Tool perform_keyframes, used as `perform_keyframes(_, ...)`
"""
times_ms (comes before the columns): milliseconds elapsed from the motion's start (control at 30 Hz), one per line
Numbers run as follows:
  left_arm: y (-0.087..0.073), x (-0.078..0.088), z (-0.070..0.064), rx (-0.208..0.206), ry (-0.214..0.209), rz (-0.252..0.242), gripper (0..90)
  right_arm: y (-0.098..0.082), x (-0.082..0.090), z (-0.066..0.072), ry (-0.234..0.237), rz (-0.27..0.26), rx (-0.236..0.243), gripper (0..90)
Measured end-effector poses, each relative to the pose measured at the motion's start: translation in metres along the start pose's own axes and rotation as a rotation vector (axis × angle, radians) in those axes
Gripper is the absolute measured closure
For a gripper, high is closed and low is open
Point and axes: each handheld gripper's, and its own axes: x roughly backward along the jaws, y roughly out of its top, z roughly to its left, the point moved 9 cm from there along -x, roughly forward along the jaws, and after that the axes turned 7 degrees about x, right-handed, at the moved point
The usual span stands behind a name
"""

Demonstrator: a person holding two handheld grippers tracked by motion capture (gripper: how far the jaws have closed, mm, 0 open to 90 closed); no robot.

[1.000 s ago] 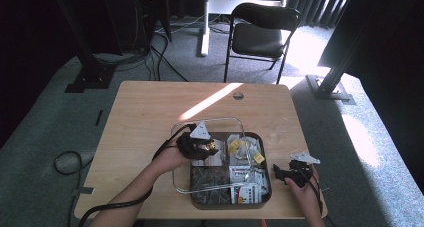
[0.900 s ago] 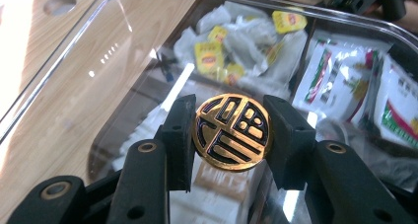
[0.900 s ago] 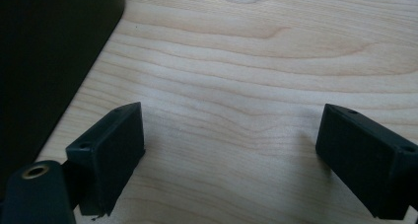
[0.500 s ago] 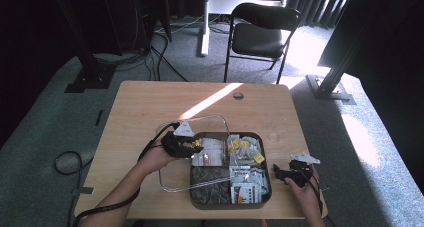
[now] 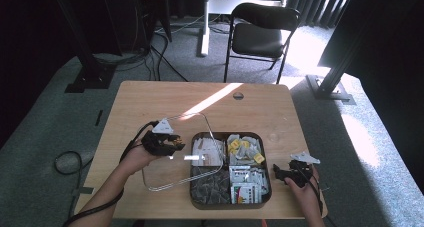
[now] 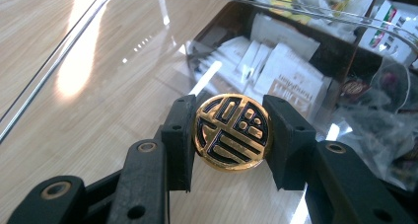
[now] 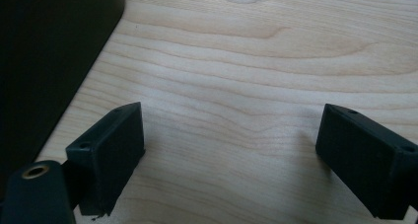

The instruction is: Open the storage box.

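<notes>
**Clear lid held by its gold knob, off to the left of the tea tray**

In the high view, one wooden table [image 5: 150, 102] stood on grey carpet, with one black folding chair [image 5: 262, 34] beyond its far edge and a streak of sunlight across the top. One dark tray [image 5: 196, 201] with four compartments sat near the front edge, packed with sachets and tea bags; their number could not be counted. The left gripper [image 5: 172, 143] held one transparent lid [image 5: 165, 179], which lay tilted, partly over the tray's left half and partly over bare wood. Its outline was faint and its far edge hard to trace. The right gripper [image 5: 278, 173] rested on the table just right of the tray, apart from it. Dark curtains and stands closed off the room behind.

In the left gripper view, the two black jaws were clamped on one round gold knob [image 6: 232, 131] with a black pattern, one jaw on each side. The lid's glassy pane [image 6: 123, 86] spread beyond it, with white sachets [image 6: 276, 71] blurred through it and the tray cut off at the right.

In the right gripper view, the two jaws stood wide apart over bare pale wood [image 7: 236, 100], nothing between them. A dark edge of the tray [image 7: 49, 51] filled the upper left corner, cut off by the frame.
</notes>
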Motion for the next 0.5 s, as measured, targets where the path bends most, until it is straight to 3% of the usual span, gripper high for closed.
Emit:
perform_keyframes(167, -0.005, 0.008, 0.009, 0.007, 0.021, 0.0, 58.9, 0.0, 0.0, 0.0, 0.0, 0.0, 0.0, 10.6)
perform_keyframes(200, -0.007, 0.012, 0.013, 0.026, 0.025, -0.008, 58.9, 0.0, 0.0, 0.0, 0.0, 0.0, 0.0, 10.6)
perform_keyframes(500, -0.021, 0.025, 0.031, 0.07, 0.072, -0.024, 58.9, 0.0, 0.0, 0.0, 0.0, 0.0, 0.0, 10.6)
